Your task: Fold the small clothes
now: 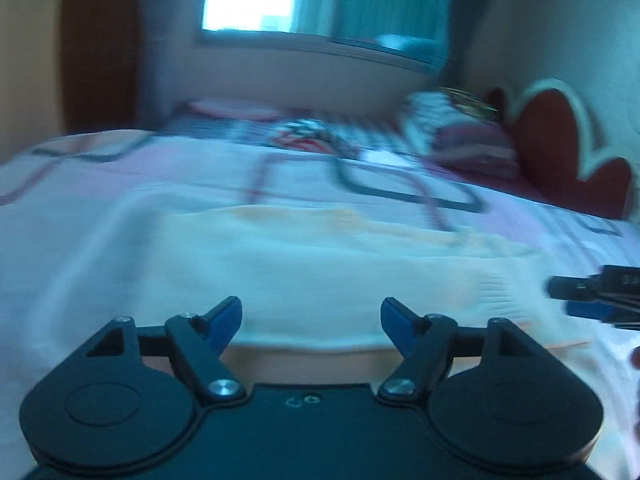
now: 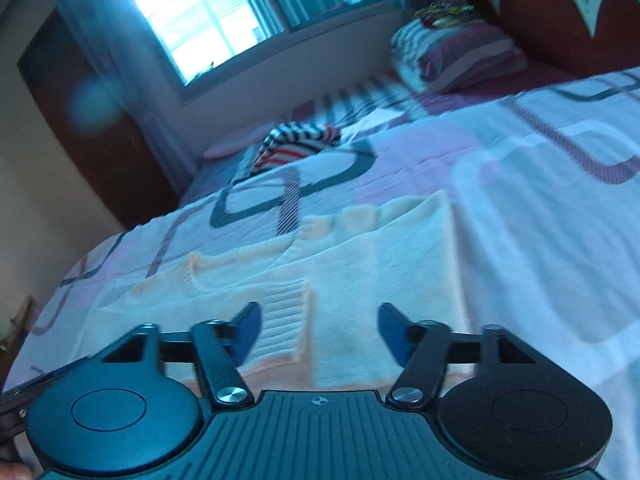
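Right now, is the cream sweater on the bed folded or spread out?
Partly folded: the cream sweater lies flat on the bed, a ribbed cuff turned in over its body. Whether more folds lie underneath, cannot tell.

1. A cream knitted top point(image 2: 360, 264) is lying flat on the bed.
2. A ribbed edge is showing on it, close to the camera.
3. A striped piece of clothing point(image 2: 298, 142) in red, white and dark is lying crumpled far behind it.
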